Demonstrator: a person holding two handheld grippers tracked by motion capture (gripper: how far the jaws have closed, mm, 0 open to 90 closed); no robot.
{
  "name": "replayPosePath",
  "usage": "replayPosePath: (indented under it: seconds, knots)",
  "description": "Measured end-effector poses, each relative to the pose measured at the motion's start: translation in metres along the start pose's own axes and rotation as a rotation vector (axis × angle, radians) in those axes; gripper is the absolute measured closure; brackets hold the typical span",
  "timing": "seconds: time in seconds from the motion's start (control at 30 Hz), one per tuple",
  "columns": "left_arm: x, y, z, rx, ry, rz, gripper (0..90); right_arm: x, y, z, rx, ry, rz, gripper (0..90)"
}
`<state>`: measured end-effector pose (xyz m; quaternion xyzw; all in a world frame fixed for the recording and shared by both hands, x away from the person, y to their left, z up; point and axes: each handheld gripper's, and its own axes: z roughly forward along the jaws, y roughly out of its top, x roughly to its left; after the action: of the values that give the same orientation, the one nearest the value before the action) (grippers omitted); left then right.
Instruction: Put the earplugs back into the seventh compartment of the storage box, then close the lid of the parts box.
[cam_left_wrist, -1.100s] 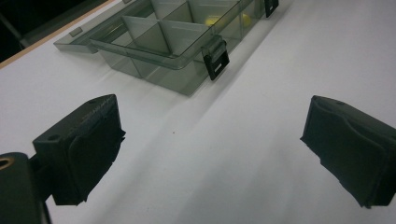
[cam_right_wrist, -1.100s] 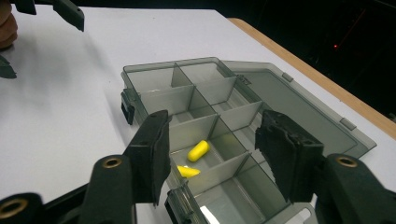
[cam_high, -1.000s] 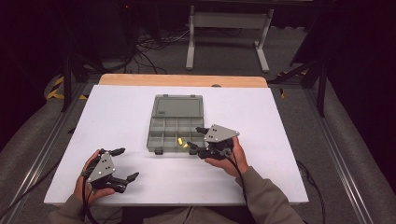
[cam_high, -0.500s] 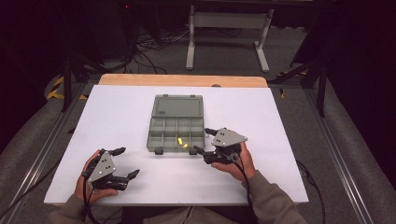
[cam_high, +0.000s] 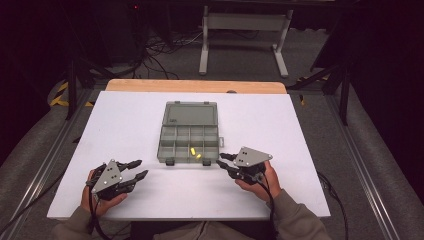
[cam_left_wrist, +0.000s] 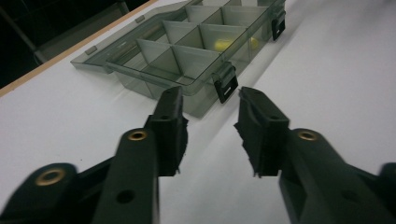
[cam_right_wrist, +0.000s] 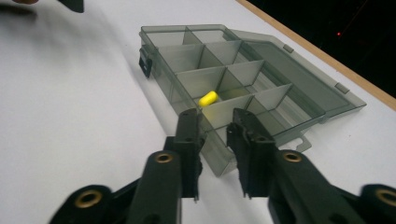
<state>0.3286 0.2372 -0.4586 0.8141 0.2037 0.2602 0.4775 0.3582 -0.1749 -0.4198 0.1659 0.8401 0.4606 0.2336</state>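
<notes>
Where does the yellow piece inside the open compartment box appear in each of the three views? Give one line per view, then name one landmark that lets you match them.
High view: the yellow piece lies in the box's near row, right of centre.
Left gripper view: it sits upper right, in a far compartment behind a divider.
Right gripper view: it lies at centre, just above the jaws.
Shared landmark: the box's flat open lid, hinged on the side away from the person.
</notes>
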Motion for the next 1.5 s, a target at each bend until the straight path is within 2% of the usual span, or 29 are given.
replayPosePath:
  seconds: [0.17, 0.33, 0.57, 1.0, 1.17, 1.5]
  knots:
    - [0.003, 0.003, 0.004, 0.008, -0.021, 0.004, 79.5, 0.000, -0.006, -0.001, 0.016, 0.020, 0.005, 85.7]
    - [0.007, 0.005, 0.009, 0.031, -0.042, 0.012, 88.9, -0.001, -0.009, 0.000, 0.026, 0.026, -0.002, 90.0]
    - [0.017, 0.009, 0.016, 0.049, -0.056, 0.009, 89.7, -0.009, -0.009, -0.003, 0.023, 0.014, 0.011, 90.0]
    - [0.044, 0.023, 0.030, 0.054, -0.058, -0.001, 89.7, -0.032, -0.010, -0.005, 0.025, -0.058, 0.047, 90.0]
    - [0.051, 0.028, 0.037, 0.063, -0.063, 0.003, 89.7, -0.038, -0.010, -0.003, 0.039, -0.071, 0.040, 90.0]
    - [0.071, 0.036, 0.052, 0.081, -0.040, -0.002, 89.7, -0.064, -0.006, 0.005, 0.062, -0.096, 0.071, 90.0]
